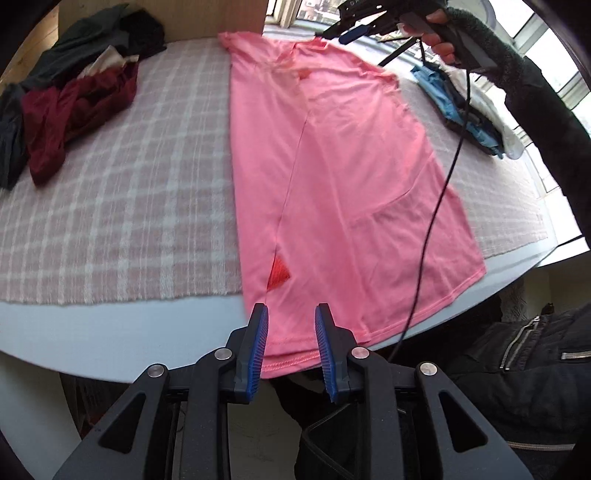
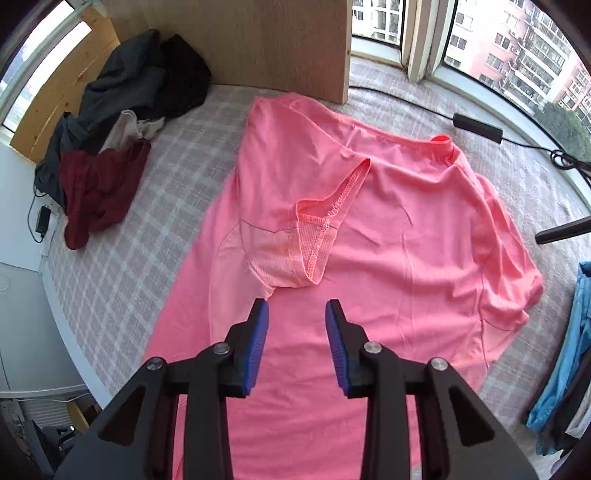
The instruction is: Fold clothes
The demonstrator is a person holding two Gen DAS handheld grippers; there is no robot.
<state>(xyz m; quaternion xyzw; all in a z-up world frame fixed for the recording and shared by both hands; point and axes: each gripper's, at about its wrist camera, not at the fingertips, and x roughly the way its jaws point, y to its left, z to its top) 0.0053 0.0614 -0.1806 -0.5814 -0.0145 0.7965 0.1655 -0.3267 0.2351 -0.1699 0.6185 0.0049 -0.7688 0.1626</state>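
A pink T-shirt lies flat on the checked cloth, its left side folded in over the body, hem hanging over the near table edge. My left gripper is open and empty just above the hem. My right gripper is open and empty above the shirt, just short of the folded-in left sleeve. In the left wrist view the right gripper is held over the collar end.
A pile of dark, maroon and grey clothes lies at the far left, also in the right wrist view. Blue clothes lie at the right. A cable hangs across the shirt. A wooden board stands behind.
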